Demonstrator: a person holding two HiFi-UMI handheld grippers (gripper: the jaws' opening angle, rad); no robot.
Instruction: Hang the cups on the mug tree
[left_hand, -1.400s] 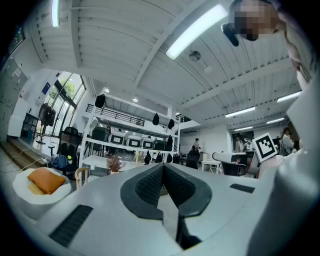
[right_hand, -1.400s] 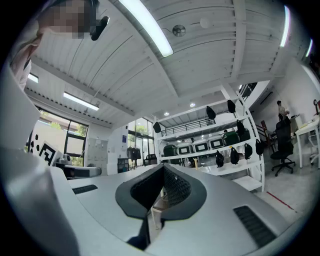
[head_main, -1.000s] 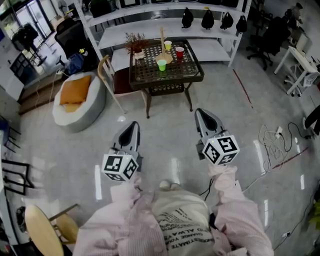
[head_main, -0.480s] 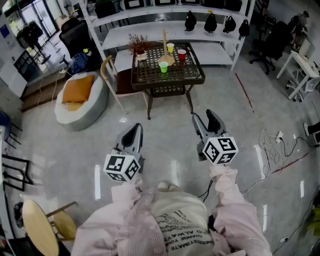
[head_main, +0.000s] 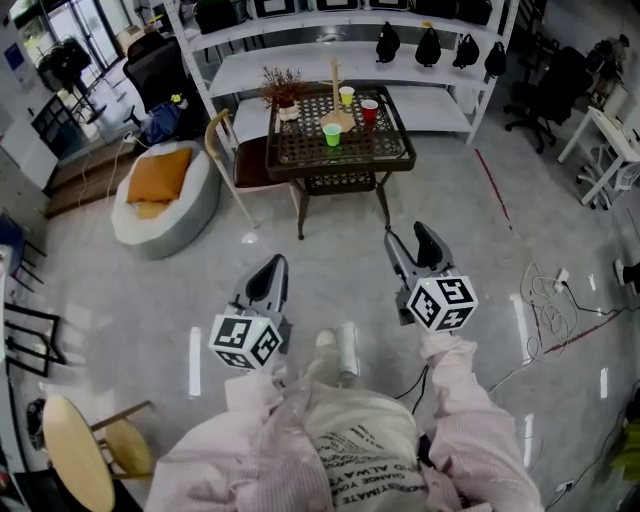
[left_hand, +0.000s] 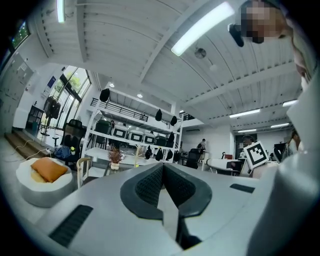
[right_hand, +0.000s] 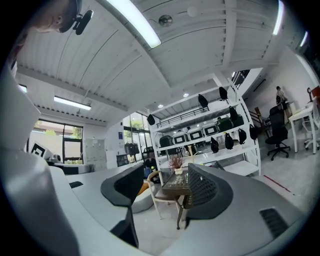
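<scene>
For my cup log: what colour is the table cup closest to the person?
The cup is green; the head view shows it best.

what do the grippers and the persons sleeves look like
The left gripper and the right gripper both have grey bodies that taper to a point, with black ridged linings inside the jaws. Each carries a white cube printed with black square markers. The person's sleeves are pale pink.
</scene>
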